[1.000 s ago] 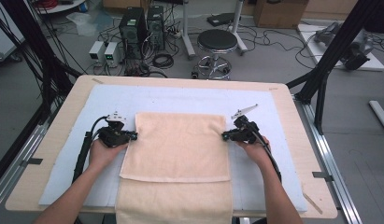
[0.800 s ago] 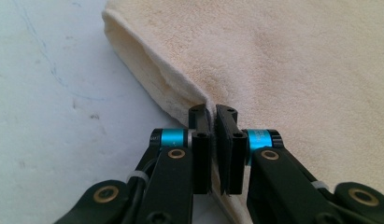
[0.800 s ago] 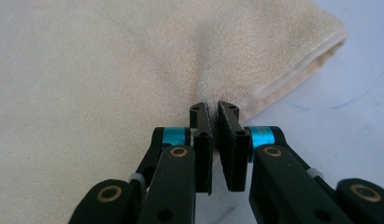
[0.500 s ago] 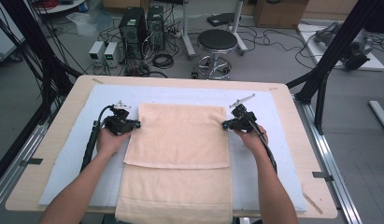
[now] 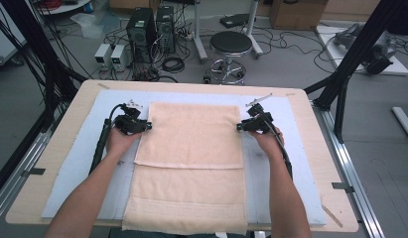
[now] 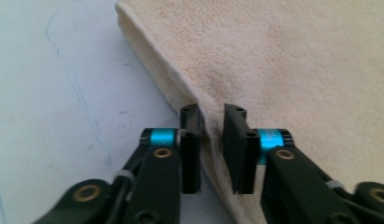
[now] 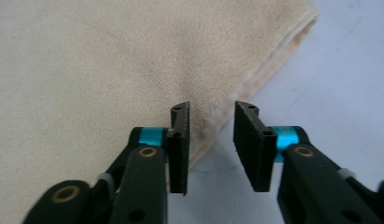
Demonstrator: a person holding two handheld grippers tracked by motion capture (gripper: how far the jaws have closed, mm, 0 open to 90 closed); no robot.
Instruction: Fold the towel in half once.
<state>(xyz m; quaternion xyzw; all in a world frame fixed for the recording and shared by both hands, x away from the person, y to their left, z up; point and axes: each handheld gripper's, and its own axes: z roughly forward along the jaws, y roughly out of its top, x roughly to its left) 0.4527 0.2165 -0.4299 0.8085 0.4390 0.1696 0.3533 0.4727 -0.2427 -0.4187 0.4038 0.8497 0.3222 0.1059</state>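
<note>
- my left tongs (image 6: 212, 142) have just been opening; jaws parted, towel (image 5: 191, 148) edge loose between them, no pinch.
- right tongs (image 7: 210, 140) likewise just spread, hem lying by one jaw.
- i judge both let go to set the fold down.
- towel lies folded over itself on the mat (image 5: 77, 163), far edge squared.

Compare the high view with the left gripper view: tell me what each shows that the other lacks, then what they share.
High view alone: the whole wooden table, both forearms, the right tongs at the towel's right edge, the near layer hanging over the table's front, and a stool and computers on the floor.

Left gripper view alone: the gap between the jaws of the left tongs, which have just been opening, with the towel's folded edge standing between them, not pinched.

Shared: the beige towel, folded over itself, on the pale blue mat, and the left tongs at its left edge.
</note>
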